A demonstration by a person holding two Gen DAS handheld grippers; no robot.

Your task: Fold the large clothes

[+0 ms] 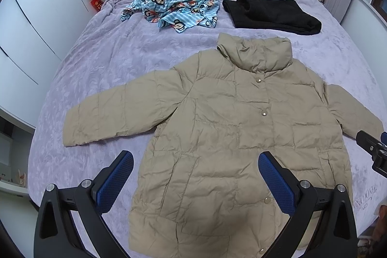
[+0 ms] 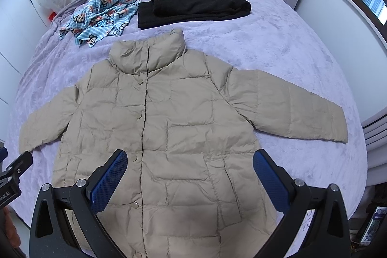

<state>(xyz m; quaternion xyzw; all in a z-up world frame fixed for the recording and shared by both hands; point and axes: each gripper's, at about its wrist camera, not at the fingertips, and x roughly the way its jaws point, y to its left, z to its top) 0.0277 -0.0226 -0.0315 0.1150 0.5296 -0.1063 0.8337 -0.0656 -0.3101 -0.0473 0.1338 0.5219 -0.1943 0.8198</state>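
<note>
Left wrist view: beige jacket (image 1: 229, 127) flat on bed (image 1: 101, 59), left gripper (image 1: 196, 168) and right gripper (image 2: 189, 167) both spread, empty.

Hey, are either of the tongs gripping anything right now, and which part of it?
Nothing is held. The left tongs and right tongs both hang open above the beige quilted puffer jacket, which lies spread flat on the lilac bedspread.
</note>
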